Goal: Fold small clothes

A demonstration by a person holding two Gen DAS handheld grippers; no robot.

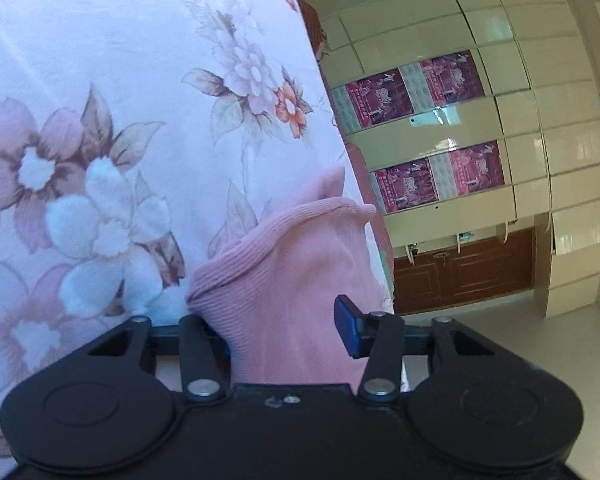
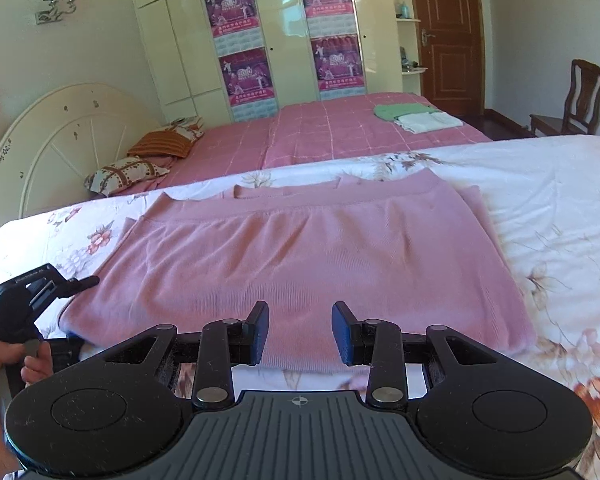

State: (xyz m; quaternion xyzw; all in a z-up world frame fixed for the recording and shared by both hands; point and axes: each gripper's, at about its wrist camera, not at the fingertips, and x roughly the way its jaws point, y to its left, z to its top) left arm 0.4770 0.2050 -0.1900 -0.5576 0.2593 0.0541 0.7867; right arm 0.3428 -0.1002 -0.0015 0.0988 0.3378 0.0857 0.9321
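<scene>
one pink sweater (image 2: pixel 300 256), two hand-held grippers: left (image 1: pixel 288 332), right (image 2: pixel 300 334)

Bare floral sheet (image 2: pixel 540 208) lies open to the right of the pink sweater (image 2: pixel 300 256) and along its near edge, under the right gripper (image 2: pixel 300 334), whose fingers stand apart just above the hem. On the sweater's left edge, the left gripper (image 2: pixel 40 292) and hand (image 2: pixel 4 364) block the way in. In the left wrist view, bunched pink cloth fills the gap between that gripper's fingers (image 1: pixel 350 332).

pink sweater (image 2: pixel 300 256), floral (white-ground) sheet (image 2: pixel 548 200)
</scene>
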